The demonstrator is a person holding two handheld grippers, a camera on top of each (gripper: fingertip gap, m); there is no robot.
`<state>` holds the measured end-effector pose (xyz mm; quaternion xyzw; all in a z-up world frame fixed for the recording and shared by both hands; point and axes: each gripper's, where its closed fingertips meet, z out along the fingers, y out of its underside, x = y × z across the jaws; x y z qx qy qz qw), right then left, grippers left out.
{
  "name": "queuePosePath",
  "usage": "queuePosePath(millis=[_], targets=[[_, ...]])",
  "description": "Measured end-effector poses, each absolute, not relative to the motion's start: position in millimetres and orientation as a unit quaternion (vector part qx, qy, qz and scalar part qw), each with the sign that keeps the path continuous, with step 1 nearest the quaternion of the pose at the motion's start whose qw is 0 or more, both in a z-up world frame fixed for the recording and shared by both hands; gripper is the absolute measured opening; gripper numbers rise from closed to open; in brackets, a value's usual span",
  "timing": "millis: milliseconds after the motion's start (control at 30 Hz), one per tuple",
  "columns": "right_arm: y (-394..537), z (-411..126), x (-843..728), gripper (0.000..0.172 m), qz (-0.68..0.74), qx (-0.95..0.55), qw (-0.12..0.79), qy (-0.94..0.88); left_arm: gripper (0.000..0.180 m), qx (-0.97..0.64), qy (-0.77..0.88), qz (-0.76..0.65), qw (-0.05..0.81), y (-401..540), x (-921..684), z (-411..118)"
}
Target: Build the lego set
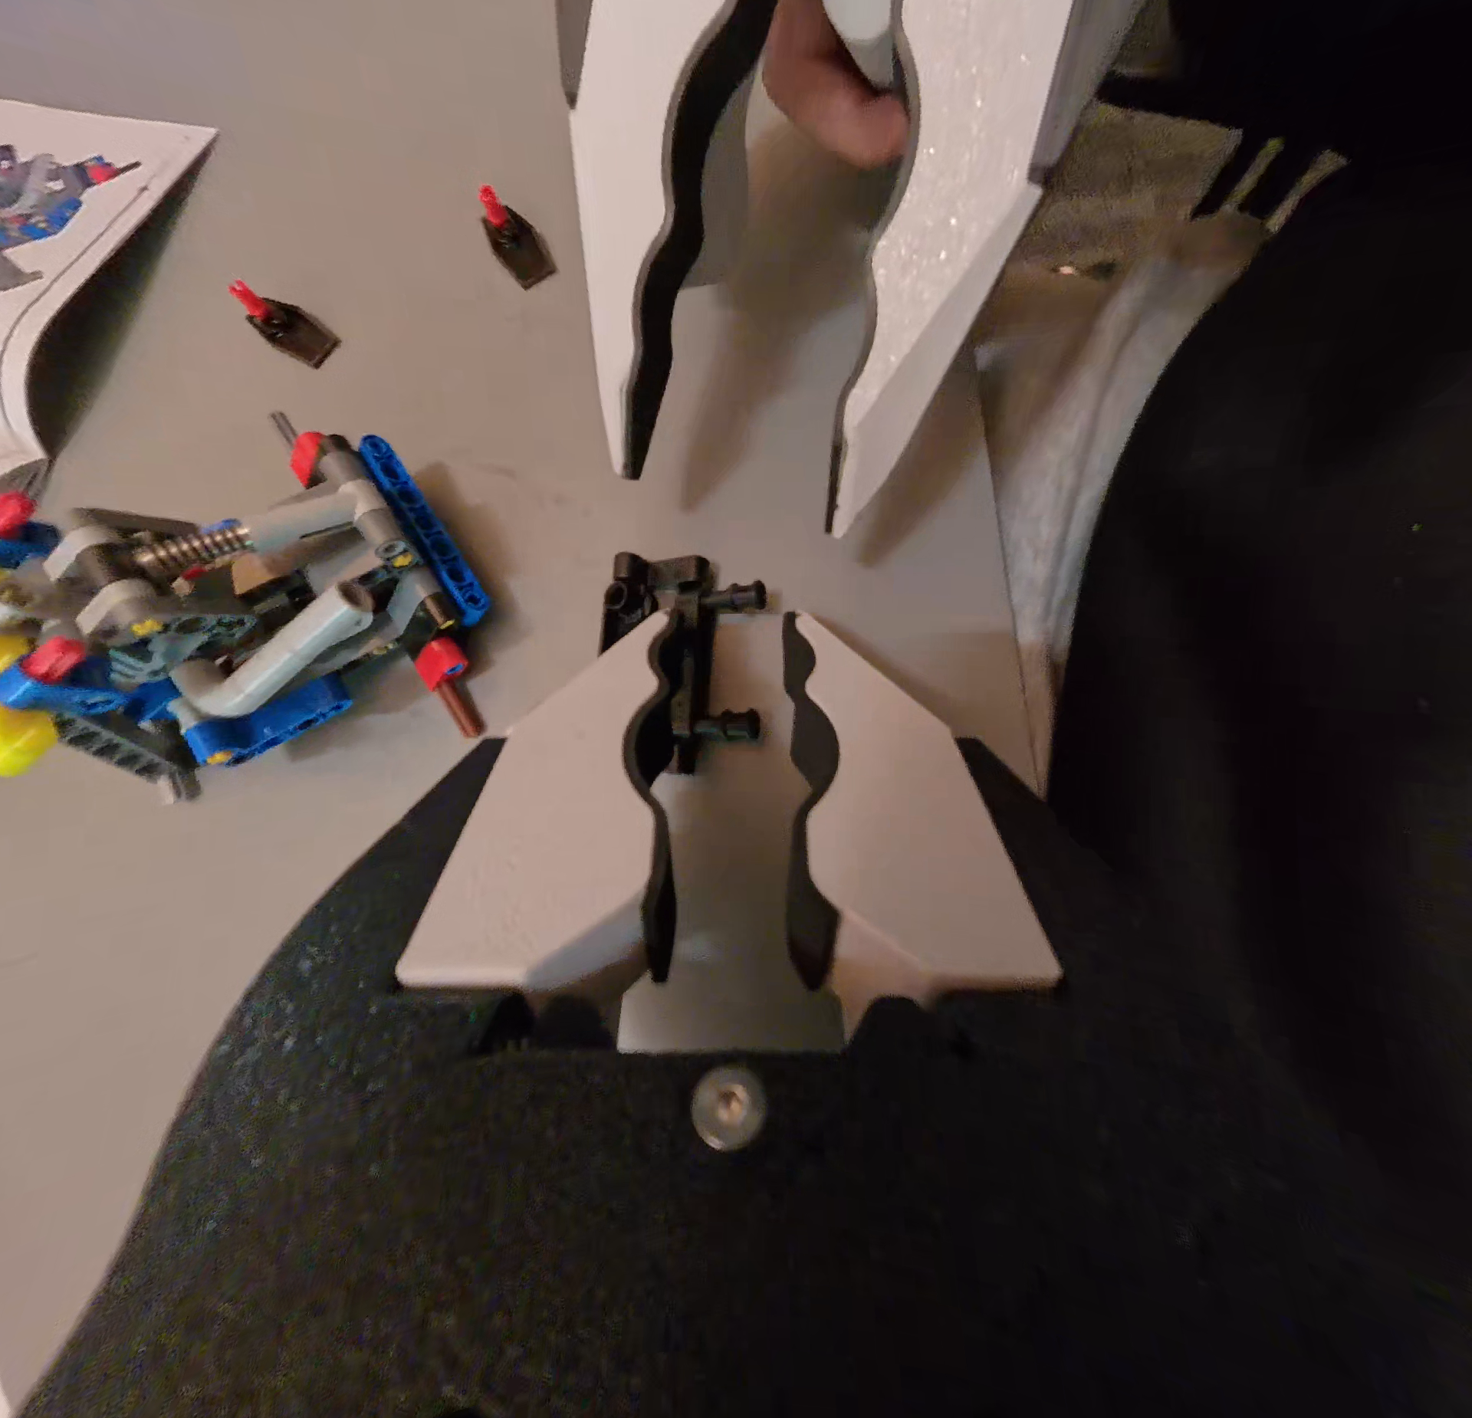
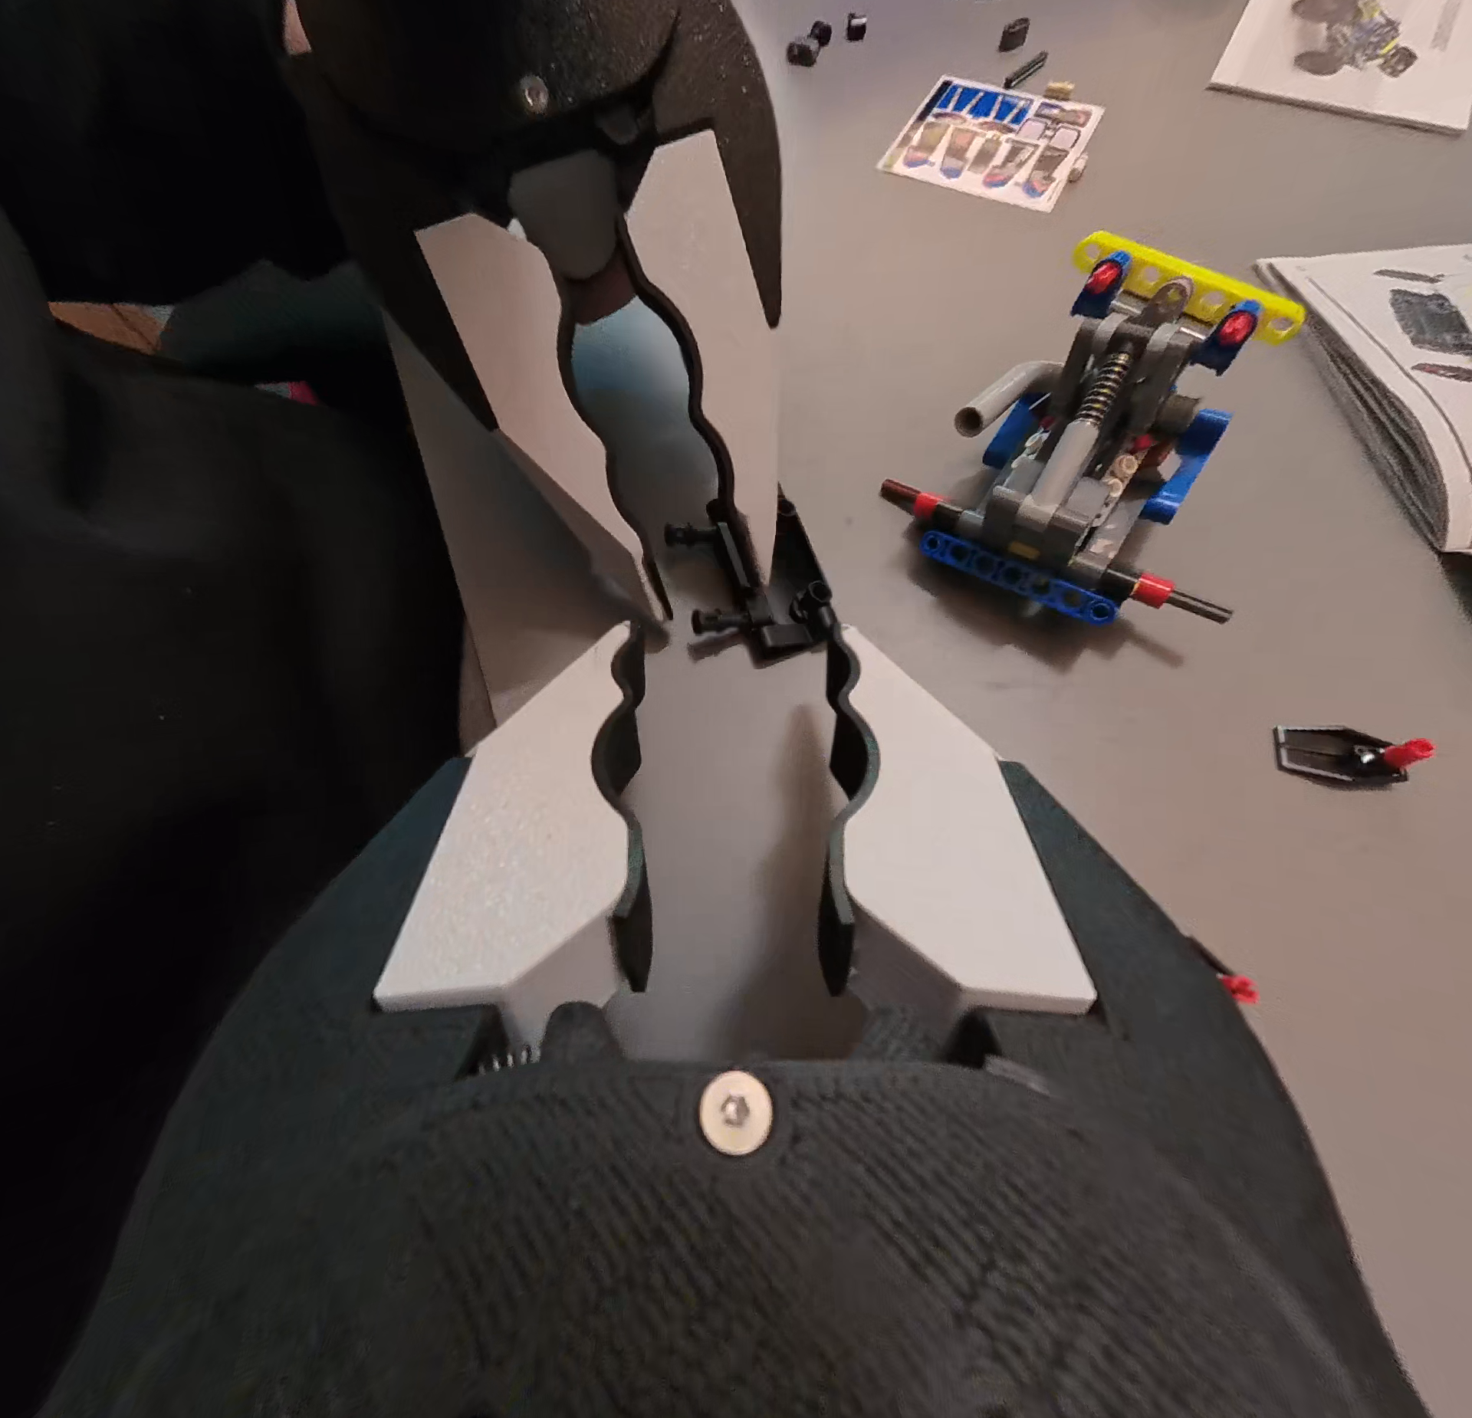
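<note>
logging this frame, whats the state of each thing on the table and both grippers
left gripper: open, black part lying between its fingers, against the left one only
right gripper: open, empty, tips near the black part
black part: lying flat on the table, two pins sticking out sideways
blue and grey model: partly built, resting on the table
instruction booklet: open
sticker sheet: lying flat

The black connector piece [image 1: 687, 647] is partly hidden behind the left gripper's [image 1: 725, 623] finger; the booklet [image 1: 72, 209] and brick model [image 1: 239, 607] are cut off by the left edge.
</note>
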<state>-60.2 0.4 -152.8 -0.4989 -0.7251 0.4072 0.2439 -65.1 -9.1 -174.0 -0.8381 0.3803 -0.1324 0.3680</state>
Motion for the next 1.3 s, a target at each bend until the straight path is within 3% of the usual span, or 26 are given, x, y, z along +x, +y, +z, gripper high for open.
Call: queuePosePath(millis=[233,633,800,1067,1133,1300], targets=[[-6,-169,-71,0.052,0.395,-0.476,0.196,-0.761,0.022,-0.848,0.338,-0.150,0.379,-7,-66,-176],[-4,-181,-69,0.035,0.367,-0.449,0.195,-0.791,0.006,-0.811,0.420,-0.149,0.379,-9,-70,-183],[-14,-181,-73,0.047,0.376,-0.448,0.182,-0.790,0.006,-0.777,0.479,-0.162,0.375,-10,-70,-183],[-12,-182,-76,0.041,0.363,-0.476,0.201,-0.775,0.008,-0.787,0.464,-0.167,0.371,-11,-70,-183],[-12,-182,-76,0.041,0.360,-0.475,0.206,-0.776,0.020,-0.794,0.452,-0.189,0.359,-16,-66,-182],[-12,-182,-76,0.041,0.356,-0.474,0.210,-0.777,0.018,-0.803,0.435,-0.170,0.369,-13,-67,-183]])
